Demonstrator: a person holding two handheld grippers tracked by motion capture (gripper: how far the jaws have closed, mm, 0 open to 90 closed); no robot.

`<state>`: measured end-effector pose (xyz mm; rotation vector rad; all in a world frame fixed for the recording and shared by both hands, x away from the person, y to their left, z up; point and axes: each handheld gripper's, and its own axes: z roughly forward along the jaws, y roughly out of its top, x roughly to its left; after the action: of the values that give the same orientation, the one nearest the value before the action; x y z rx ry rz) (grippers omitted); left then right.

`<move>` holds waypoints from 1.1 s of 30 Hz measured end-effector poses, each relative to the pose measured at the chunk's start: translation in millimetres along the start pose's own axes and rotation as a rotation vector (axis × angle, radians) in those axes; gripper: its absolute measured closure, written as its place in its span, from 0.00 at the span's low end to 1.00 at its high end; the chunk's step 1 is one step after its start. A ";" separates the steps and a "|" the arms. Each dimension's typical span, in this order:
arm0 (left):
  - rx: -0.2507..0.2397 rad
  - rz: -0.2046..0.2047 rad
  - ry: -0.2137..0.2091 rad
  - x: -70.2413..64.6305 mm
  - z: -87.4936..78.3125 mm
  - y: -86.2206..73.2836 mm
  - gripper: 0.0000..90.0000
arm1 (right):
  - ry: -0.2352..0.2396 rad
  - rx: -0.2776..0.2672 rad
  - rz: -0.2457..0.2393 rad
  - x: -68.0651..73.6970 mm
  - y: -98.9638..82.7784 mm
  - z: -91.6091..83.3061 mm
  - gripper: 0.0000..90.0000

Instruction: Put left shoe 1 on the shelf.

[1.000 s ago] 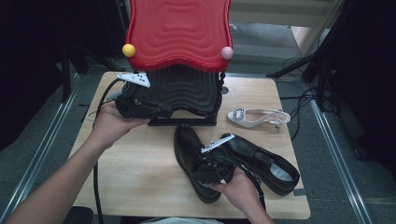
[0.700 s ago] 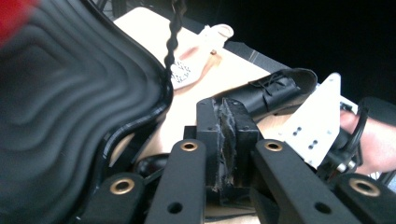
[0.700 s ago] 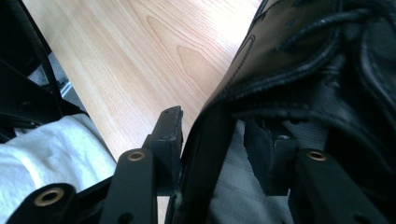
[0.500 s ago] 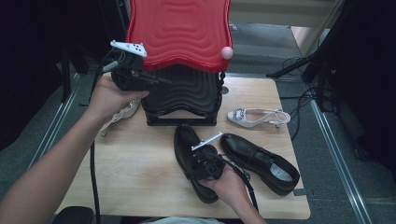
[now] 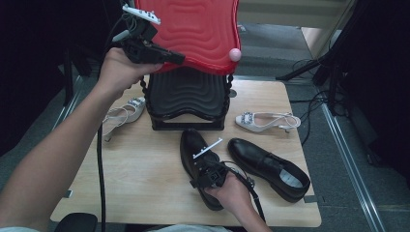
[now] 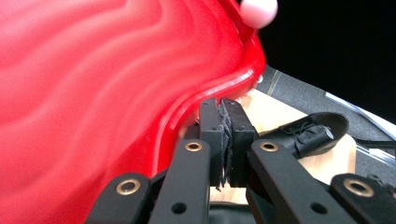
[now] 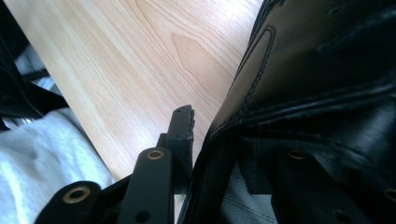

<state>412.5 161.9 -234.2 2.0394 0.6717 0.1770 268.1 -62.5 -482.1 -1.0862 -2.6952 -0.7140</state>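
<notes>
A: Looking down from the high view first: where is the glossy black leather lace-up shoe (image 5: 191,145)?

B: Lying on the pale wooden table (image 5: 135,183), in front of the black wavy plastic rack (image 5: 186,94) and just beside its matching black shoe (image 5: 268,166). Right gripper (image 5: 203,169) down at its opening.

A: And the left gripper (image 5: 181,59)?

B: Raised at the lower rim of the red wavy plastic tier (image 5: 198,29). Nothing lying on the red tier or on the black tier below; two white buckled sandals (image 5: 263,121) on the table, either side of the rack.

A: Left gripper view?

B: Left gripper (image 6: 225,135) with pads pressed together right against the red tier's (image 6: 93,93) edge; impossible to tell whether any rim is nipped.

A: Right gripper view?

B: Right gripper (image 7: 219,144) straddling the shoe's (image 7: 317,70) side wall, one jaw outside over the table (image 7: 116,60), one inside. Just been closing, with a sliver of wood visible beside the outer pad, so not yet clamped.

A: Handling?

B: Probably fairly light, stiff at the sole, pliant at the collar, slick on polished leather. Best taken by that collar wall, gripped deep.
</notes>
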 end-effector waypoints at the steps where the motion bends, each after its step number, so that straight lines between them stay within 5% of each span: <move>1: -0.004 -0.004 0.001 2.4 1.0 2.4 0.98 | 0.000 0.000 0.000 0.0 0.0 0.0 0.80; 8: -0.002 -0.046 0.026 16.0 10.3 13.7 0.98 | -0.017 0.011 -0.018 -2.4 -0.2 -0.2 0.94; 14: 0.017 -0.050 0.056 17.1 17.2 17.8 0.98 | 0.002 -0.002 -0.030 -6.1 -2.6 -6.0 0.96; 25: 0.039 -0.071 0.065 20.0 23.3 17.9 0.98 | 0.093 -0.120 0.039 -32.9 -11.3 -42.9 0.97; 33: 0.033 -0.084 0.071 21.8 23.1 15.5 0.99 | 0.127 -0.151 0.015 -30.5 -9.0 -64.8 0.97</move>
<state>445.6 149.8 -236.9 2.0402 0.8075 0.1914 281.6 -118.1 -438.0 -1.0536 -2.5590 -0.9629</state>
